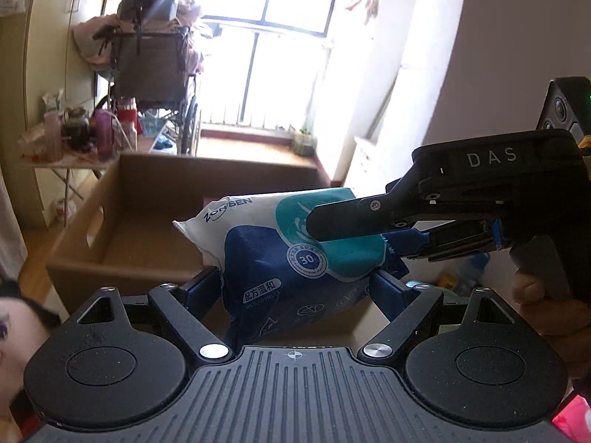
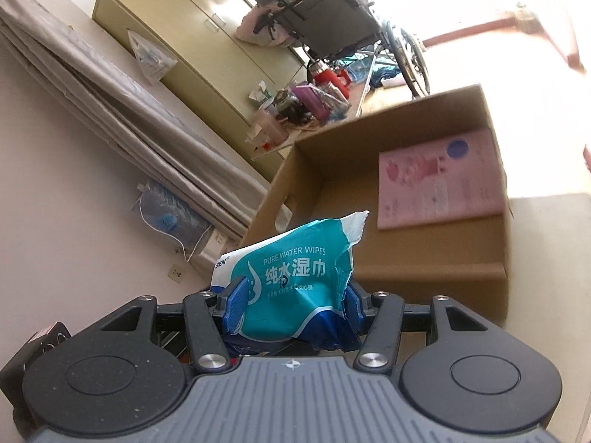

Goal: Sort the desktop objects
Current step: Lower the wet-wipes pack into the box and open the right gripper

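Note:
A teal, blue and white pack of wet wipes [image 1: 280,254] is held in the air in front of an open cardboard box [image 1: 147,221]. My left gripper [image 1: 295,277] is shut on its lower blue part. My right gripper [image 2: 291,306] is shut on the same pack [image 2: 295,280]; in the left wrist view it reaches in from the right, its black fingers [image 1: 351,217] clamped on the pack's teal end. The box [image 2: 424,269] also shows in the right wrist view, with a pink booklet [image 2: 439,181] lying inside it.
A wheelchair [image 1: 155,62] piled with clothes stands by the bright window. A small folding table [image 1: 70,158] crowded with bottles stands at the left. A yellowish cabinet [image 2: 177,48] and a grey curtain [image 2: 110,110] are behind the box.

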`<action>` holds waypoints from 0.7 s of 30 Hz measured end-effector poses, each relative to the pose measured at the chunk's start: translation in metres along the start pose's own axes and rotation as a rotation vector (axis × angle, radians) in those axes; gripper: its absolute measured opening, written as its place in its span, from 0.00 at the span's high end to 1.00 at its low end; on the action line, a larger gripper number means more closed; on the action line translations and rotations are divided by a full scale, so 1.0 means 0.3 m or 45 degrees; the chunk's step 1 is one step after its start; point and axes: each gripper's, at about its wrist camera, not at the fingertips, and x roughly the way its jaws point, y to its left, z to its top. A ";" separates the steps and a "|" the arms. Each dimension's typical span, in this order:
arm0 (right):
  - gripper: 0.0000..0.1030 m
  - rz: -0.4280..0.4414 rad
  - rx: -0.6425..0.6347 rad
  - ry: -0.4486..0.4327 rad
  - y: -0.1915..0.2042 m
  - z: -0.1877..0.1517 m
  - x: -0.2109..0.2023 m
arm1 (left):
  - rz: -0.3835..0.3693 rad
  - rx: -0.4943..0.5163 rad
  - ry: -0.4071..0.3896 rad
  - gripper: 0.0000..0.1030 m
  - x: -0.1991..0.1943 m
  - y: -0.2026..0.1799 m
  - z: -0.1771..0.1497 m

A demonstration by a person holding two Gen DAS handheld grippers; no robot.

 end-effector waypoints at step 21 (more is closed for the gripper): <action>0.44 -0.266 0.077 0.276 -0.242 0.251 0.313 | -0.153 -0.087 0.396 0.17 0.510 0.161 0.108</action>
